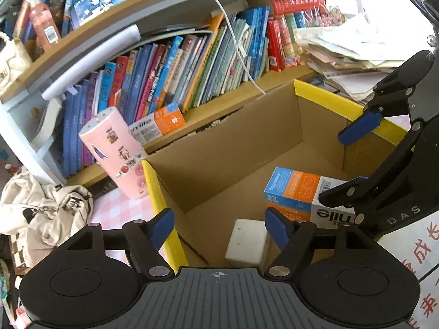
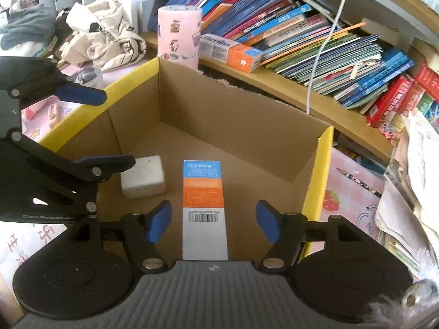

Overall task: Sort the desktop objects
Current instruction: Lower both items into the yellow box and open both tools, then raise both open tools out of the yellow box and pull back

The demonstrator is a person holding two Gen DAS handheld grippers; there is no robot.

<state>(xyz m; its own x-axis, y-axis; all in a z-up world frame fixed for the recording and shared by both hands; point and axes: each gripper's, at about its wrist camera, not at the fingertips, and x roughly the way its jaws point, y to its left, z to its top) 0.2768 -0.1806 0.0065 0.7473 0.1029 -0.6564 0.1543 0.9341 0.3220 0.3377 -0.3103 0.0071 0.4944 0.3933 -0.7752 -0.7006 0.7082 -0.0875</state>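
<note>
A cardboard box [image 1: 329, 100] with yellow-taped rims [image 2: 318, 178] stands open on the desk. On its floor lie a white block [image 1: 247, 242] [image 2: 144, 176] and a blue, orange and white toothpaste carton [image 1: 293, 192] [image 2: 204, 192]. My left gripper [image 1: 218, 222] hangs open over the box's near left corner, with the white block below and between its blue pads, untouched. My right gripper [image 2: 212, 213] is open above the carton, which lies lengthwise between its pads with a gap on each side. Each gripper shows in the other's view: the right gripper [image 1: 348, 161] and the left gripper [image 2: 104, 128].
A pink sticker-covered cylinder [image 1: 118, 153] [image 2: 178, 33] stands by the box's far corner. A second toothpaste carton [image 1: 159, 124] [image 2: 230, 49] lies on the shelf before leaning books [image 1: 192, 68]. A white cable [image 1: 236, 44] hangs down. Cream clothing [image 1: 41, 211] and stacked papers [image 1: 351, 54] flank the box.
</note>
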